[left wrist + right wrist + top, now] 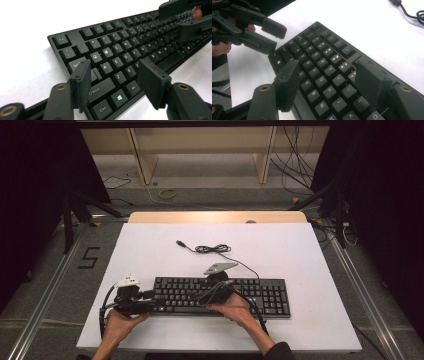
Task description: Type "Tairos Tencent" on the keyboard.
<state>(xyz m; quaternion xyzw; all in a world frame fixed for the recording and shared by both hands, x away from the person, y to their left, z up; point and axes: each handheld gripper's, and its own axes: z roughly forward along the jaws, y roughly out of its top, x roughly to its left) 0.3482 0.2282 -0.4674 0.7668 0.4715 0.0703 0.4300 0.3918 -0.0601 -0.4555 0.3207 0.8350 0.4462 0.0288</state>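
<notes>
Overhead view and both close claw views share the keyboard point(220, 296).

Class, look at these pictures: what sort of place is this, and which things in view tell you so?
Probably a lab or recording space, not an office. A white board tops the table, black stands flank it, loose cables lie on the floor, and a taped 5 marks it.

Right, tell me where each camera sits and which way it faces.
High view: above the person's side, facing forward and down on the white table; forearms, left gripper, right gripper.
Left gripper view: rides the left gripper, looking along the keyboard from its Ctrl corner; own open jaws.
Right gripper view: over the letter keys, facing the left gripper; own open jaws.
All share the keyboard.
</notes>
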